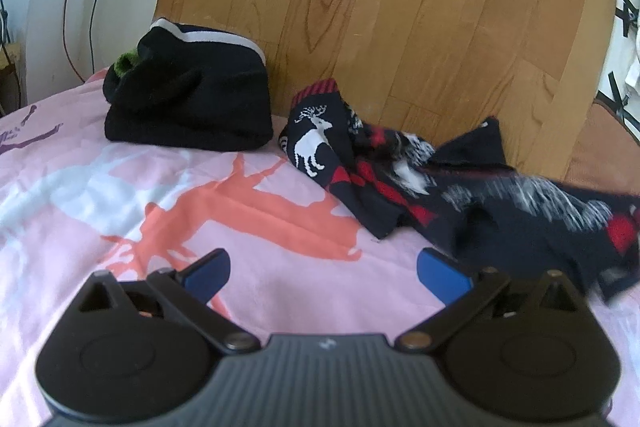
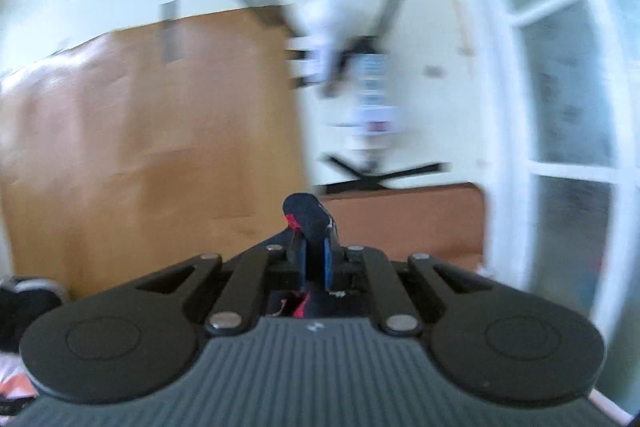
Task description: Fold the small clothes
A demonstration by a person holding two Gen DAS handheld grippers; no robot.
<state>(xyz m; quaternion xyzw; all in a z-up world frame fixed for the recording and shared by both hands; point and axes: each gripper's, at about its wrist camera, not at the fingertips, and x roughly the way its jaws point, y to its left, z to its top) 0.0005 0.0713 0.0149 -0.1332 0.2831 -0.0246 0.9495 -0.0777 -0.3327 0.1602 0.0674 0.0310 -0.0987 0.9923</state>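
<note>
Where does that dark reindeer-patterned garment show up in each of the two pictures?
Left wrist view: reindeer garment sprawls right of centre on the pink bedsheet.
Right wrist view: only a dark-and-red fold shows, pinched between the right gripper fingers.
Shared landmark: wood-grain board.

Your left gripper (image 1: 322,277) hovers low over the bedsheet (image 1: 160,195), its fingers spread wide apart. Ahead and to the left, the folded pile (image 1: 188,99) lies on the sheet, close to the board (image 1: 360,7) that stands behind it. Right of the pile, the patterned garment (image 1: 400,179) lies crumpled on the sheet and stretches to the right edge. Your right gripper (image 2: 314,259) is raised, with a fold of the garment pinched between its fingers; the board is at its left.
</note>
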